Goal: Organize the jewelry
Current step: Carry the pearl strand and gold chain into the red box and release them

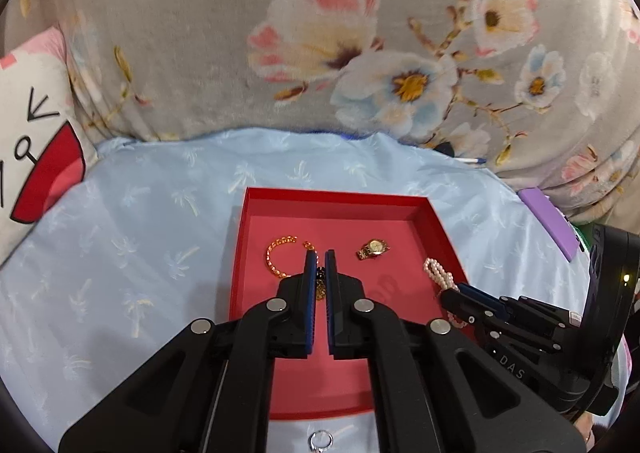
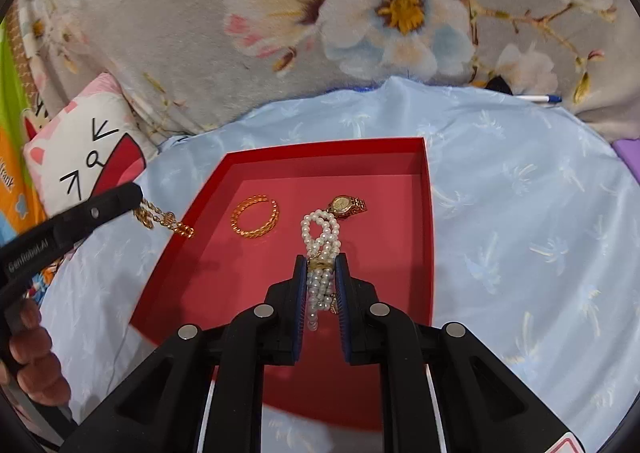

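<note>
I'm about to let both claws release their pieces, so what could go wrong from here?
1. The left claw holds a gold chain that dangles at the red tray's left rim; it may drop outside.
2. The pearl strand in the right claw hangs beside the gold watch and could snag it.

Pale blue palm-print cloth (image 1: 140, 233) covers the surface. On it: shallow red cardboard tray (image 1: 336, 200) at centre, silver ring (image 1: 321, 440) near edge, purple flat block (image 1: 550, 223) right, white-blue pen (image 2: 538, 98) far right.
</note>
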The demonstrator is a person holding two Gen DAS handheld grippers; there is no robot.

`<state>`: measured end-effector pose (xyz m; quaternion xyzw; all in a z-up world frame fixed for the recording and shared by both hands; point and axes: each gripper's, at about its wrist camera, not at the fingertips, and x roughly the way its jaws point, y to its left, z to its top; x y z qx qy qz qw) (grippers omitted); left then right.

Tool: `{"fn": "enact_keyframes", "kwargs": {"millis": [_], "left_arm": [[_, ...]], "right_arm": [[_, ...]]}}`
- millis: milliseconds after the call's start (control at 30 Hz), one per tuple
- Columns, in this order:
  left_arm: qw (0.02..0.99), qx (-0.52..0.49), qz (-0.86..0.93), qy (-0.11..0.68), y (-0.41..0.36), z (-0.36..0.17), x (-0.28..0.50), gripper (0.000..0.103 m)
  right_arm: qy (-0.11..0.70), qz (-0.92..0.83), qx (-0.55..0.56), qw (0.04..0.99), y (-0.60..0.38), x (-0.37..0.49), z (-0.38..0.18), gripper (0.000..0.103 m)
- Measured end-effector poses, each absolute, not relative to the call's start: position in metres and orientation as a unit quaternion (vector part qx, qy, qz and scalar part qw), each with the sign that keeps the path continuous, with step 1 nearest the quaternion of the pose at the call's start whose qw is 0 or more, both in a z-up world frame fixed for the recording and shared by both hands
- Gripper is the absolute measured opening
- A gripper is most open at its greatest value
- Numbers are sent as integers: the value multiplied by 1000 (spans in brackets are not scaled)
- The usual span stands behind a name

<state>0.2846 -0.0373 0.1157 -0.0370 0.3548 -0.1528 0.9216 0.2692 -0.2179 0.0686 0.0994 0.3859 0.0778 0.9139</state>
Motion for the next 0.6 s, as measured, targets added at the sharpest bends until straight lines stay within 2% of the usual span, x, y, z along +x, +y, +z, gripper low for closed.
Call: {"fn": "enact_keyframes", "kwargs": {"millis": [267,500,533,600], "left_arm": [[909,-27,-137,392,-42,77,315,3],[908,-39,-116,400,-37,64,327,4],[908,-41,-113,401,-36,63,328,6],[908,-44,-107,403,-32,62,328,15]], "right_arm": [[421,63,80,901,-205,302,39,13],[424,50,77,901,-205,307,29,15],[423,51,79,901,-206,306,29,15],[417,49,80,904,-209,303,32,16]]}}
